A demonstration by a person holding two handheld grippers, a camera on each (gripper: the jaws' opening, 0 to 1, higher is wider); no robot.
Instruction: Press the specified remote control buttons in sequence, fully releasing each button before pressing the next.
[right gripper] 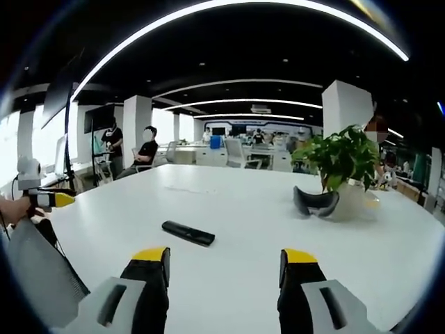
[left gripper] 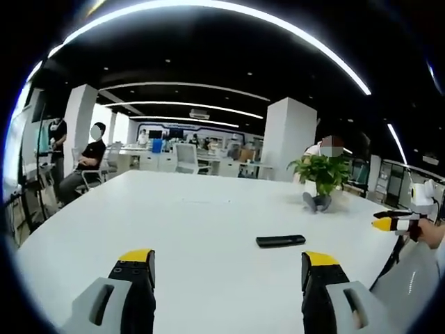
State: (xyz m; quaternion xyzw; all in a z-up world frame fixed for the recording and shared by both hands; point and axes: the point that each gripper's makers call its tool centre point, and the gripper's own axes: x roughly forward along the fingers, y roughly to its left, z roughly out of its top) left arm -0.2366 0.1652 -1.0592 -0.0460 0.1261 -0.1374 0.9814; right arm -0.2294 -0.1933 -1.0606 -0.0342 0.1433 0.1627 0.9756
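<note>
A slim black remote control (left gripper: 280, 241) lies flat on a broad white table (left gripper: 195, 229) in an open-plan office, well ahead of both grippers and touched by neither. In the left gripper view, the left gripper (left gripper: 229, 268) hangs above the near table edge with its yellow-tipped black jaws spread wide and nothing between them; the remote sits beyond and slightly right of the gap. The right gripper comes in at the far right edge of that view, yellow tips forward, held by a person's hand. In the right gripper view, the right gripper (right gripper: 224, 268) is likewise wide open and holds nothing, with the remote (right gripper: 188, 233) ahead and to the left, lying at a slant. Here the left gripper (right gripper: 52, 200) shows at the left edge, gripped by a hand (right gripper: 12, 209). A leafy green potted plant (right gripper: 342, 158) stands on the far right of the table, and the right gripper view shows a dark, curved headset-like object (right gripper: 314, 202) just beside its pale pot; the left gripper view shows it small and unclear. A seated person (left gripper: 87, 163) in dark clothes waits far left. Long curved light strips (left gripper: 229, 14) cross the dark ceiling.
</note>
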